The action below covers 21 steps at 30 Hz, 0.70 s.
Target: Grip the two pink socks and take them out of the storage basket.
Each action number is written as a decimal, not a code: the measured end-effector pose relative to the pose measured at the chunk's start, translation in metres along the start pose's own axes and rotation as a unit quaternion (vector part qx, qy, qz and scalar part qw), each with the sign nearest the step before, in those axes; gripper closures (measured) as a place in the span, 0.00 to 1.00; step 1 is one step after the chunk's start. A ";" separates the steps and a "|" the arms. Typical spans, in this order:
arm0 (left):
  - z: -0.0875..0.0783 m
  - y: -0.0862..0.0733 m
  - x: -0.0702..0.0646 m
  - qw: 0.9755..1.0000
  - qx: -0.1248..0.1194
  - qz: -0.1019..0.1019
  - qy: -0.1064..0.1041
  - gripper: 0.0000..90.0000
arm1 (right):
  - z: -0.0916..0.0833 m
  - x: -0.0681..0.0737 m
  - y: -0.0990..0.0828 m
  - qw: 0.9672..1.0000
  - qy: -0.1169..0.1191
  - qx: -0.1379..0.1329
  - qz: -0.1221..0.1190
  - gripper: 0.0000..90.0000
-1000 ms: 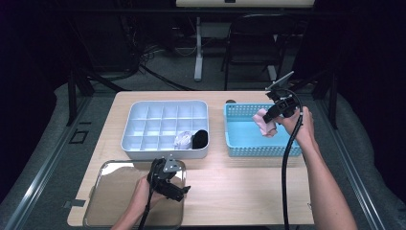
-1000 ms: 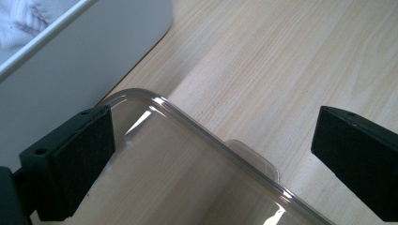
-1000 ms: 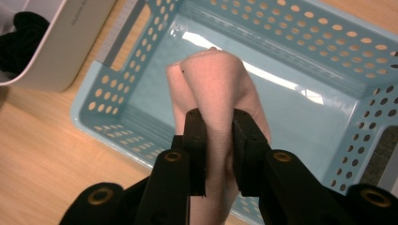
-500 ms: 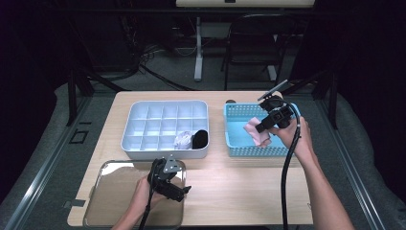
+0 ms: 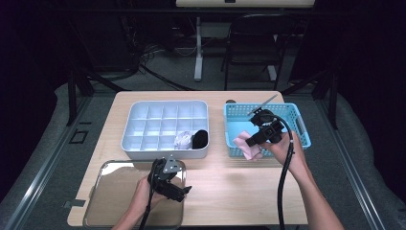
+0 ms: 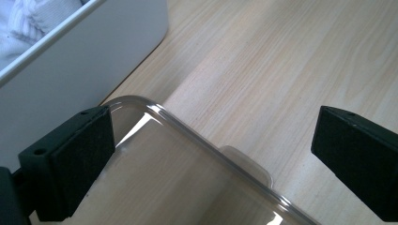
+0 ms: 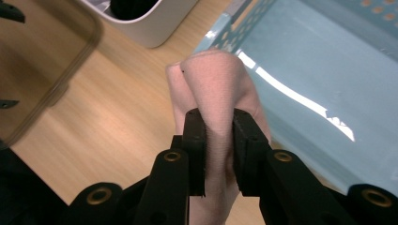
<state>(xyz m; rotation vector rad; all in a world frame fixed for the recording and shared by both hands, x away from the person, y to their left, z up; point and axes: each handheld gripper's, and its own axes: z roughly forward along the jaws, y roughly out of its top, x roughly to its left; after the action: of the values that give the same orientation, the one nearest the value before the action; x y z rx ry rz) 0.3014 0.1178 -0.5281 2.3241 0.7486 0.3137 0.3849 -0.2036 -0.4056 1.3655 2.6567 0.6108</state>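
Observation:
My right gripper (image 5: pixel 250 140) is shut on a pink folded cloth (image 5: pixel 245 145), held over the near left corner of the blue basket (image 5: pixel 297 115). In the right gripper view the pink cloth (image 7: pixel 213 89) bulges up between the two black jaws of the right gripper (image 7: pixel 218 140), above the basket's edge (image 7: pixel 220 28). My left gripper (image 5: pixel 184 190) rests open over the right end of the clear tray (image 5: pixel 115 191). The left gripper view has its jaws wide apart with nothing between them, the left gripper (image 6: pixel 211 150) above the tray's rounded corner (image 6: pixel 155 110).
A white divided organizer (image 5: pixel 139 143) stands at the table's middle, with a white rolled item (image 5: pixel 183 140) and a black one (image 5: pixel 200 138) in its near right cells. Bare wood lies between the tray and the basket. Dark chairs and cables lie beyond the table.
My right gripper has carried the pink cloth from the basket's far right toward its near left corner and a little lower. The left gripper has stayed put.

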 end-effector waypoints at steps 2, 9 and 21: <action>0.000 0.000 -0.001 1.000 0.001 0.001 0.002 0.00 | 0.005 0.004 -0.003 1.000 0.005 0.000 -0.003 0.86; 0.000 0.001 -0.002 1.000 0.000 0.002 0.002 0.00 | 0.023 0.016 -0.013 0.999 0.030 0.007 -0.008 0.86; 0.002 0.003 -0.006 1.000 -0.003 0.005 0.001 0.00 | 0.061 0.033 -0.021 0.998 0.064 0.009 -0.001 0.85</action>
<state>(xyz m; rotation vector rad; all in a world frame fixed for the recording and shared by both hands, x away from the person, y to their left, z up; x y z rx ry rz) 0.2986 0.1115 -0.5282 2.3228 0.7353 0.3224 0.3651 -0.1697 -0.4669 1.3721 2.7684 0.6993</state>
